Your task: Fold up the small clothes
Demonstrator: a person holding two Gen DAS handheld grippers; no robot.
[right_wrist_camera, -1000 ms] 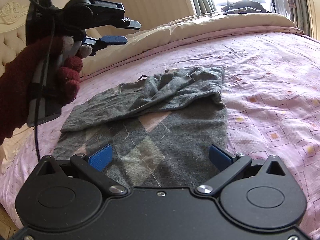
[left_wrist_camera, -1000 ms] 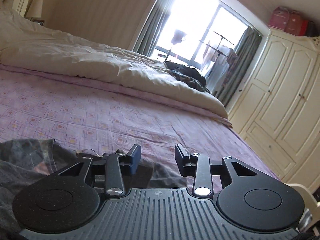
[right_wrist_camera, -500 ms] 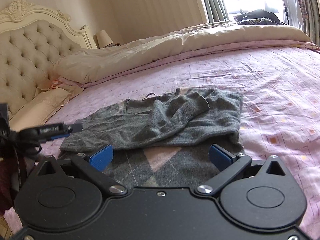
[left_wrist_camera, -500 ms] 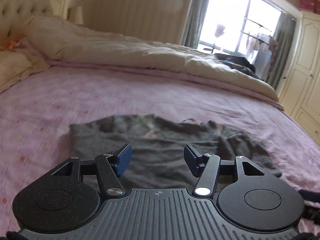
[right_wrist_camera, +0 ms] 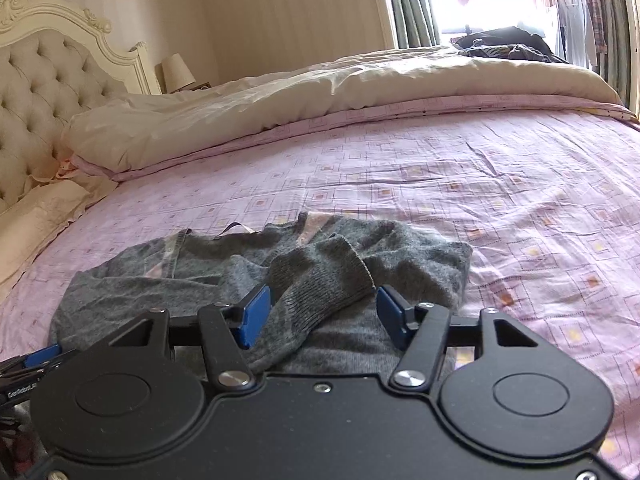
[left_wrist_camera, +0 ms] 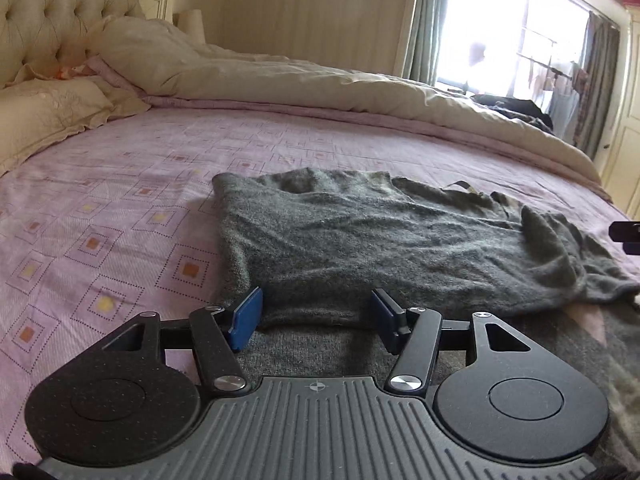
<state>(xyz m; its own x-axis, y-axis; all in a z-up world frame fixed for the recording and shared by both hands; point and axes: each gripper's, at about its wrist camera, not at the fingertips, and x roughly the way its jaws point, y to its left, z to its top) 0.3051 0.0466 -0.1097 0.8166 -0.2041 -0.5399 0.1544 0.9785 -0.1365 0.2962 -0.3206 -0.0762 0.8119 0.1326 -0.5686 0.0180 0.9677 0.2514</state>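
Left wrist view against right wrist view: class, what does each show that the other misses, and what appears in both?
Only the left wrist view shows the white wardrobe door. Only the right wrist view shows the bedside lamp and the sweater's ribbed cuff, lying between the right gripper fingers. Both show the grey sweater on the pink bedsheet, the cream duvet, the tufted headboard and the window.

a home bedroom. a bed (right_wrist_camera: 500, 184) with tufted headboard (right_wrist_camera: 36, 92), beige duvet (right_wrist_camera: 320, 96), bedside lamp (right_wrist_camera: 176, 72). curtained window (left_wrist_camera: 500, 32).
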